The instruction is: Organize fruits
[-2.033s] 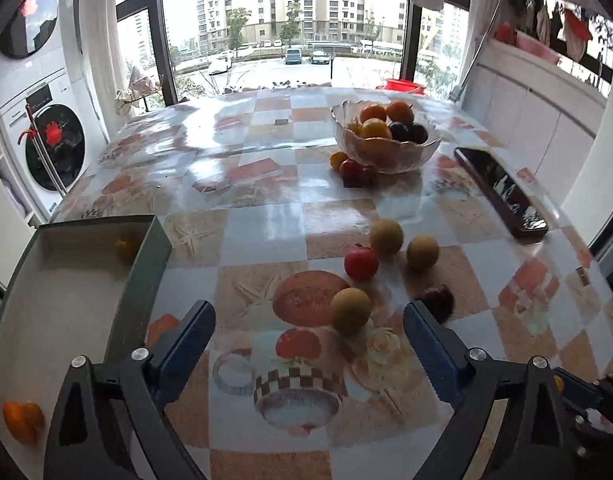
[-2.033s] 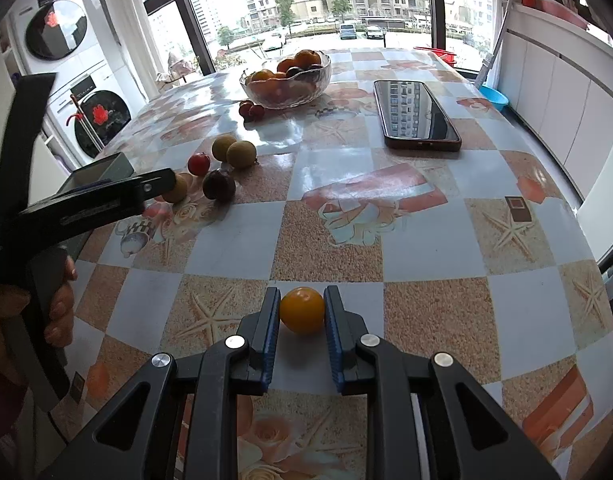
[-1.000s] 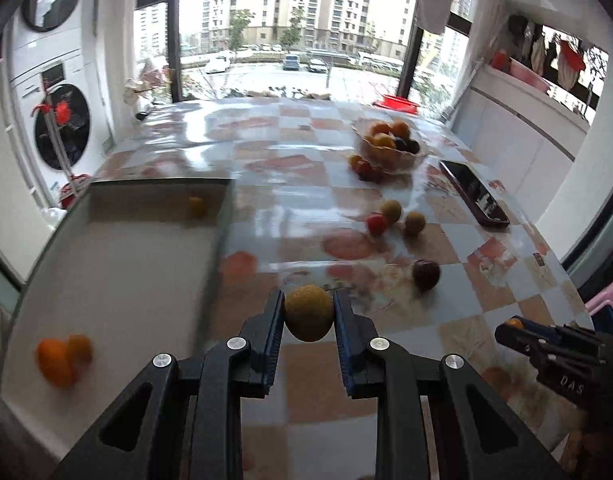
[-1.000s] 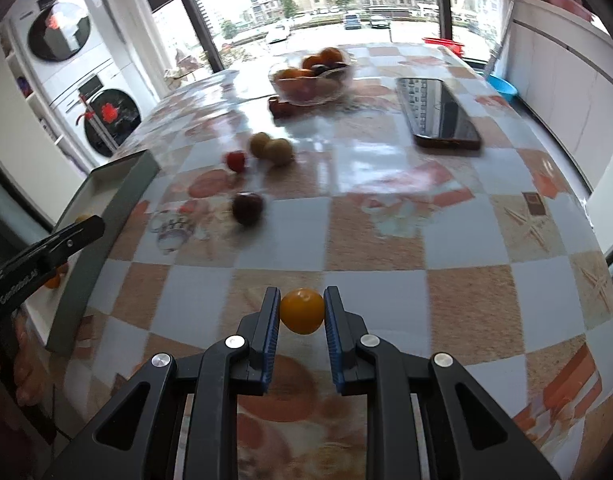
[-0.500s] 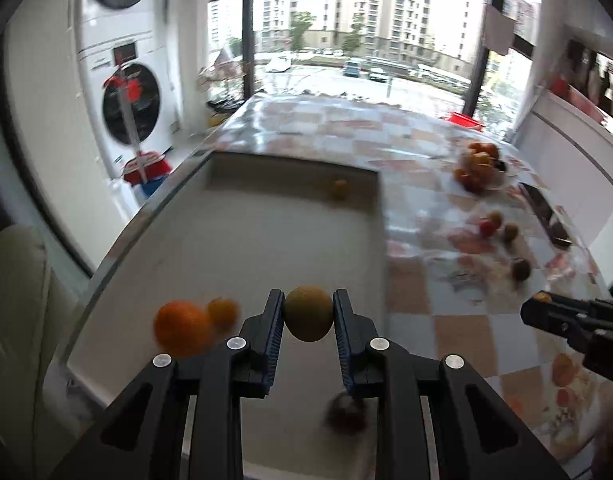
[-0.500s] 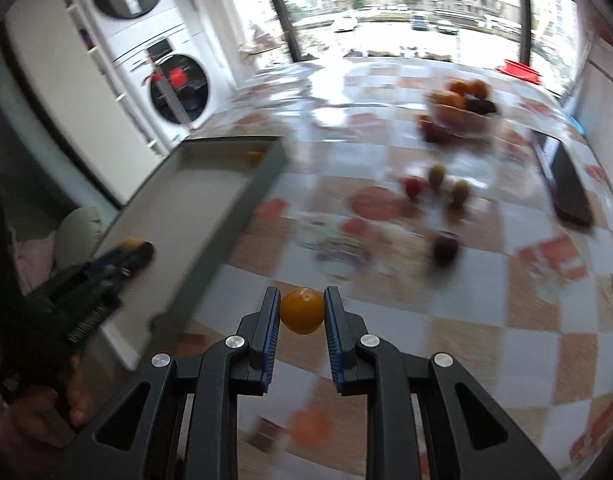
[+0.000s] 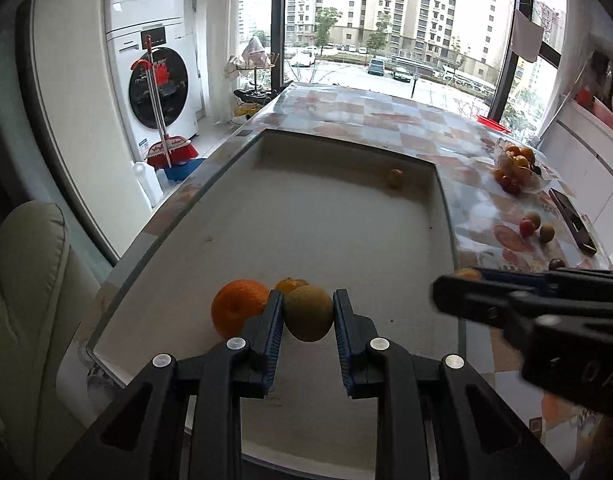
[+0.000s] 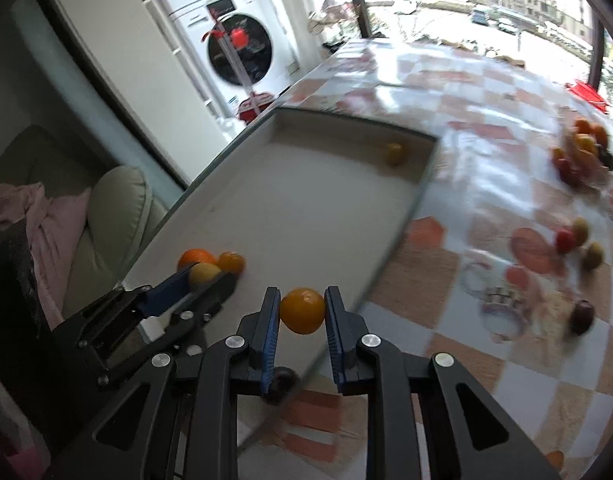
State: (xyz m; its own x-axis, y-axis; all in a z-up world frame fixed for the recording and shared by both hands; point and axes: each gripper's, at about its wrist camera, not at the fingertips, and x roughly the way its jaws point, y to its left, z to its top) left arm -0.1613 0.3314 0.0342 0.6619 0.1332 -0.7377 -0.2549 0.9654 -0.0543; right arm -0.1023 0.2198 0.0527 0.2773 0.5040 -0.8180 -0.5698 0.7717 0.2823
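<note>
Black left gripper (image 7: 308,314) hangs over the tray (image 7: 338,216), fingers pinching a yellow-green fruit (image 7: 308,312); right gripper (image 8: 302,312) at the tray's edge pinches an orange fruit (image 8: 302,310)

The only legible writing is on the right gripper (image 7: 458,280) as the left wrist view shows it: pale embossed letters on its black body at the lower right, blurred, reading roughly "D A". The washing machine (image 7: 154,92) has a small dark panel, but nothing on it can be read. No other text is legible.
</note>
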